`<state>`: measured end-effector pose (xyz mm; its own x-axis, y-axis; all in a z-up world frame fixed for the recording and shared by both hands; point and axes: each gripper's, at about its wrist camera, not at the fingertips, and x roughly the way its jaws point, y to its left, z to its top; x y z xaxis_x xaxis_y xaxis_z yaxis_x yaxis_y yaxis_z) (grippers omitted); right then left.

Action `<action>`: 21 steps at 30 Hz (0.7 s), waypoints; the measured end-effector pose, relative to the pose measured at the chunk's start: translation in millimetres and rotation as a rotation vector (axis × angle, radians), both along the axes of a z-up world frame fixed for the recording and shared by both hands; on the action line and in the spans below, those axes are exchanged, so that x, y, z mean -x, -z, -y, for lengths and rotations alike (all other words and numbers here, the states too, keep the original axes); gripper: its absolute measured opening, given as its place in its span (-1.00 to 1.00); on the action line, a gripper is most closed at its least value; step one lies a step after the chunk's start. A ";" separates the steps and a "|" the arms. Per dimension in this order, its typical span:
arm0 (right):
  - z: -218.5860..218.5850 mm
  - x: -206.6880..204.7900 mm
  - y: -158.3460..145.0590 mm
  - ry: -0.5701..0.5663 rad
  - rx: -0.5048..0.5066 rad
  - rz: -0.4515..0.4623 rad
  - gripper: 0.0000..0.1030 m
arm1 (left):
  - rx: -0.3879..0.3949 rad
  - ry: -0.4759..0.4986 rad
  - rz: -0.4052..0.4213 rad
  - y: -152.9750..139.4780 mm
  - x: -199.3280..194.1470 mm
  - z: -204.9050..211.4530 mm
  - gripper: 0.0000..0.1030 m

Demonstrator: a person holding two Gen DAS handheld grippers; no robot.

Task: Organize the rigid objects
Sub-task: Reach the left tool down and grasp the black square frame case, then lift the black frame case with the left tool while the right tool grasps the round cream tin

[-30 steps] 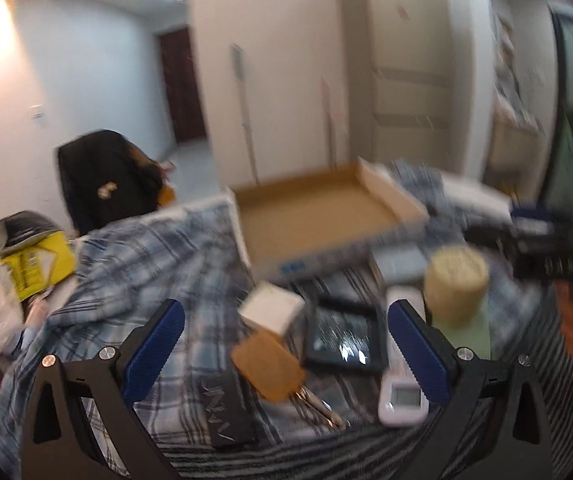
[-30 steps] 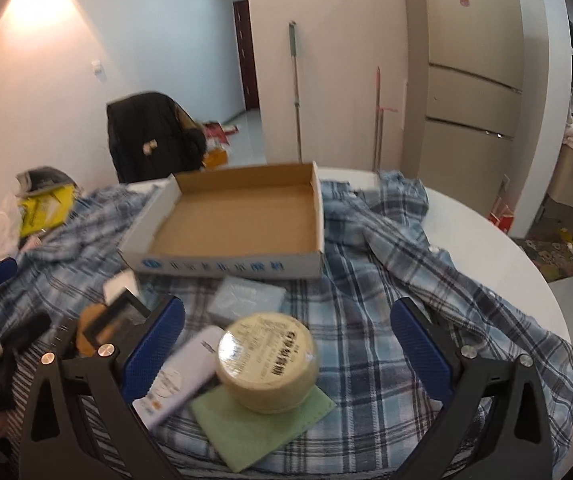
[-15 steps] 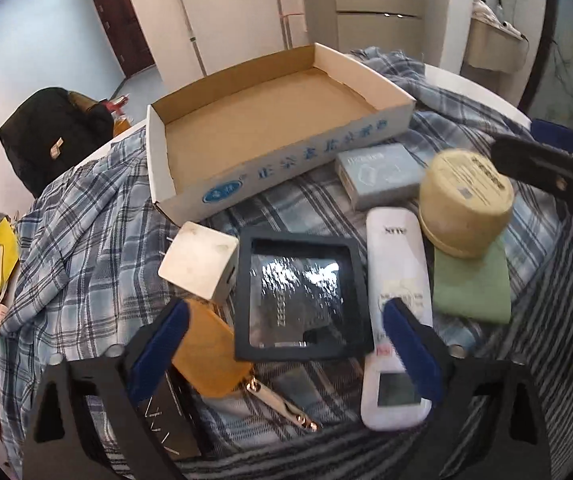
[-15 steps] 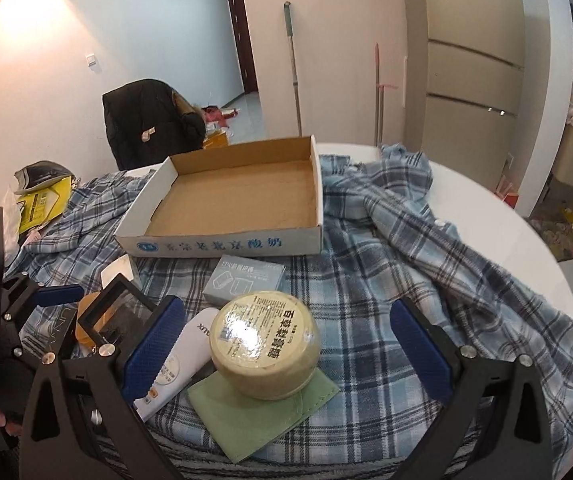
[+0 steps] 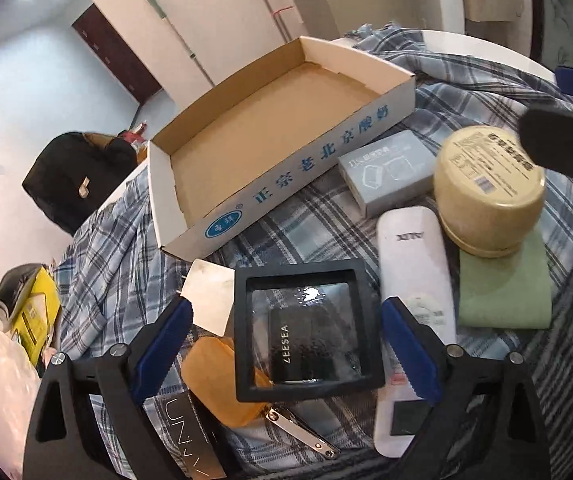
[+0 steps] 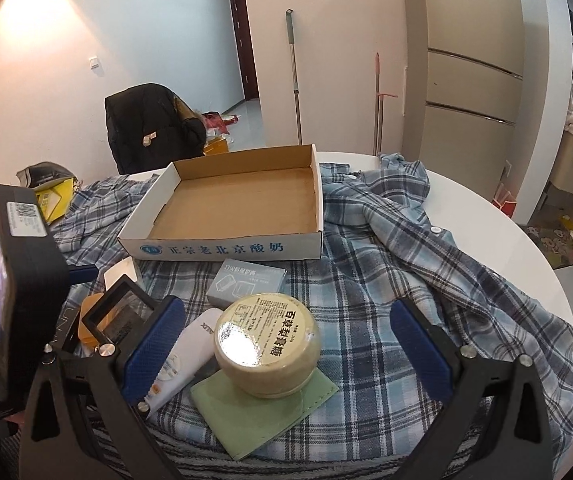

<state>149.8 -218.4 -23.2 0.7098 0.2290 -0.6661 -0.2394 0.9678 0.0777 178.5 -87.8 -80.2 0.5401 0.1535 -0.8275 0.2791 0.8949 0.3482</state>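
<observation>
Nothing sorted yet: the cardboard tray (image 6: 242, 204) sat bare at the back of the plaid shirt (image 6: 406, 280), every item outside it. Left to right in front of it: black UNNY box (image 5: 190, 436), orange case (image 5: 222, 380), white cube (image 5: 210, 296), black-framed ZEESEA display box (image 5: 306, 328), white AUX remote (image 5: 414, 280), grey carton (image 5: 386, 176), round tan tin (image 5: 490, 188) on a green pouch (image 5: 502, 288). Left gripper (image 5: 286, 344) was wide open, straddling the display box, pads not touching, gripping nothing. Right gripper (image 6: 286, 344) was open too and empty, hovering over the tin. All pieces were left to move.
</observation>
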 end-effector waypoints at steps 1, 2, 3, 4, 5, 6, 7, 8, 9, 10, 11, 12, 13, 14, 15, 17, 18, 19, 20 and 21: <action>0.0 0.3 -0.4 0.000 0.001 0.002 0.99 | 0.011 -0.010 -0.005 0.6 -2.1 -1.9 0.87; -0.2 0.7 -0.8 -0.002 0.003 0.004 0.99 | 0.025 -0.019 -0.010 1.1 -4.1 -4.3 0.86; -0.4 1.2 -1.1 -0.004 0.005 0.006 0.99 | 0.041 -0.029 -0.021 1.8 -6.7 -7.1 0.82; -0.9 1.9 -1.5 -0.006 0.008 0.010 0.99 | 0.057 -0.030 -0.039 3.6 -8.0 -8.6 0.62; -1.9 2.7 -1.8 -0.007 0.011 0.013 0.99 | 0.080 -0.027 -0.080 7.1 -10.1 -10.3 0.44; -2.7 3.3 -2.1 -0.008 0.015 0.017 0.99 | 0.094 -0.031 -0.100 9.4 -11.5 -12.7 0.42; -2.9 3.3 -1.9 -0.006 0.019 0.020 0.99 | 0.102 -0.032 -0.093 9.0 -10.7 -14.2 0.42; -3.3 3.0 -1.8 -0.004 0.023 0.020 0.99 | 0.109 -0.033 -0.086 7.9 -8.9 -15.6 0.42; -3.5 2.5 -1.2 -0.004 0.024 0.019 0.99 | 0.121 -0.034 -0.084 5.8 -6.3 -17.6 0.42; -3.3 2.1 -1.1 -0.006 0.022 0.015 0.99 | 0.133 -0.035 -0.080 3.5 -4.0 -19.5 0.42; -2.9 1.7 -1.0 -0.006 0.019 0.013 0.99 | 0.145 -0.039 -0.069 -0.9 -0.4 -22.7 0.42; -2.4 1.8 -1.0 -0.004 0.017 0.013 0.99 | 0.151 -0.041 -0.056 -5.8 2.8 -26.0 0.42; -2.3 1.7 -1.3 -0.003 0.016 0.013 0.99 | 0.157 -0.043 -0.038 -11.6 7.3 -29.7 0.42; -2.0 1.8 -1.0 -0.003 0.016 0.013 0.99 | 0.164 -0.051 -0.016 -17.5 12.1 -34.9 0.42; -2.4 2.0 -1.0 -0.003 0.017 0.014 0.99 | 0.168 -0.058 -0.006 -20.1 13.8 -38.0 0.42; -3.2 2.0 -0.7 -0.006 0.020 0.013 0.99 | 0.198 -0.085 -0.014 -22.9 17.5 -50.9 0.42; -4.1 2.5 -0.4 -0.011 0.022 0.012 0.99 | 0.218 -0.100 -0.028 -21.5 17.7 -56.1 0.42; -5.9 2.8 0.2 -0.017 0.025 0.011 0.99 | 0.232 -0.114 -0.042 -18.6 18.0 -61.4 0.42; -8.0 3.4 0.8 -0.024 0.030 0.011 0.99 | 0.248 -0.118 -0.040 -17.2 19.5 -64.9 0.42; -10.0 4.2 1.4 -0.029 0.037 0.013 0.99 | 0.251 -0.125 -0.039 -15.7 20.2 -68.0 0.42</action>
<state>145.6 -208.4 -24.6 0.7118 0.2247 -0.6655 -0.2679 0.9627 0.0385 158.3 -19.8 -64.5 0.4971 0.0046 -0.8677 0.1703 0.9800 0.1027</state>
